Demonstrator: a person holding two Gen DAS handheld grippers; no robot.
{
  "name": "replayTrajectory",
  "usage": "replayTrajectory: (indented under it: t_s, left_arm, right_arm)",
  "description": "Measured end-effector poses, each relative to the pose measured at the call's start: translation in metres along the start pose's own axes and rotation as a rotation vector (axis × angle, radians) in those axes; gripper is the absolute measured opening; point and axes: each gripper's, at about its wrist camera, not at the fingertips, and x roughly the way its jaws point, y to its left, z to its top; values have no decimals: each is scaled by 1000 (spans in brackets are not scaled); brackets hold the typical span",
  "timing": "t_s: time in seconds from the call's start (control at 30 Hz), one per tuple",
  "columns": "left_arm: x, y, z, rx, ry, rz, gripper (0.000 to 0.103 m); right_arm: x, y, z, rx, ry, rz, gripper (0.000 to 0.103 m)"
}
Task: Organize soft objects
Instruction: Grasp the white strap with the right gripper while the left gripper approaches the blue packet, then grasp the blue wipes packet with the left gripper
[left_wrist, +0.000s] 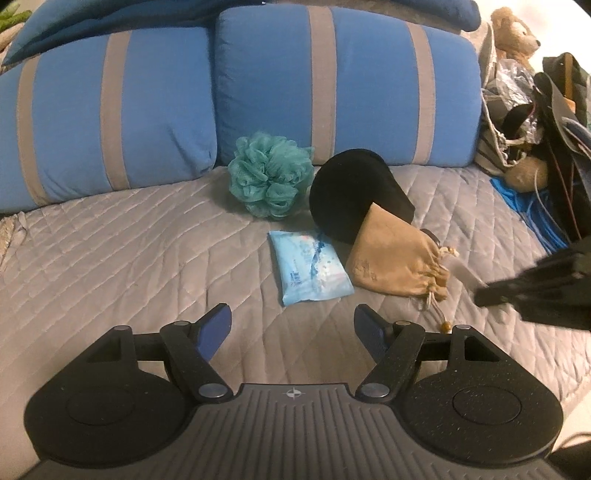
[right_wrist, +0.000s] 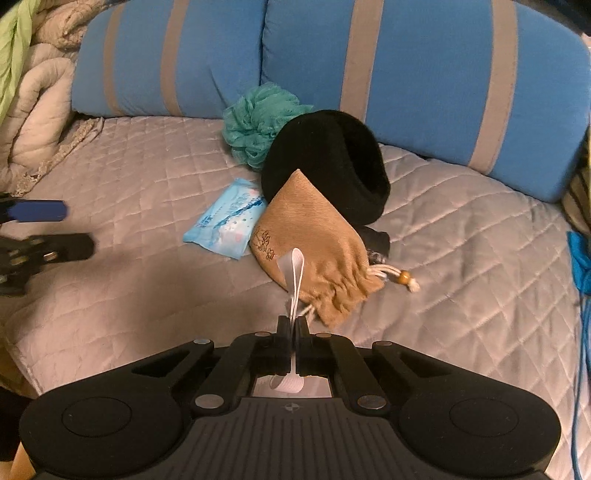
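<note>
Right claw (right_wrist: 293, 328), bottom centre of its own view, is clamped tight on a thin white tube: the flat crimped end (right_wrist: 295, 275) sticks out ahead of the jaws, and the ribbed cap shows behind them. From the left wrist view, this claw (left_wrist: 487, 295) enters from the right edge, blurred, with the white tube (left_wrist: 463, 271) at its tip, just beside the tan drawstring pouch (left_wrist: 397, 266).

Left claw (left_wrist: 291, 330), lower centre of its view, stands wide with nothing between its blue pads (left_wrist: 212, 332), over bare grey quilted cover (left_wrist: 129, 251). It also shows at the left edge of the right view (right_wrist: 44, 229).

Soft items are grouped at mid-frame on the cover (all close together): a teal mesh bath sponge (left_wrist: 269, 173) against the blue striped cushions (left_wrist: 347, 81), a black knit hat (left_wrist: 351, 192) just right of it, the pouch lying over the hat's lower edge, and a light-blue tissue pack (left_wrist: 310, 267) touching the pouch's left side. A teddy bear (left_wrist: 515, 31) sits among clutter at upper right.
</note>
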Motion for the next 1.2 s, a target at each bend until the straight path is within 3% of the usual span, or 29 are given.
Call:
replayTrajectory:
  t_s: [0.3, 0.6, 0.9, 1.07, 1.2]
  left_arm:
    - [30, -9, 6, -16, 2, 13, 73]
    - [69, -26, 2, 89, -60, 49, 73]
    - [125, -31, 16, 8, 27, 80, 74]
    - [146, -23, 17, -45, 67, 61, 89]
    - [152, -23, 22, -68, 69, 36, 90]
  right_arm:
    - [-45, -5, -19, 37, -8, -46, 4]
    - [-86, -16, -39, 84, -36, -66, 4]
    - [-87, -17, -43, 80, -29, -44, 4]
    - [-84, -18, -42, 74, -29, -25, 4]
    - [-83, -16, -41, 66, -30, -7, 4]
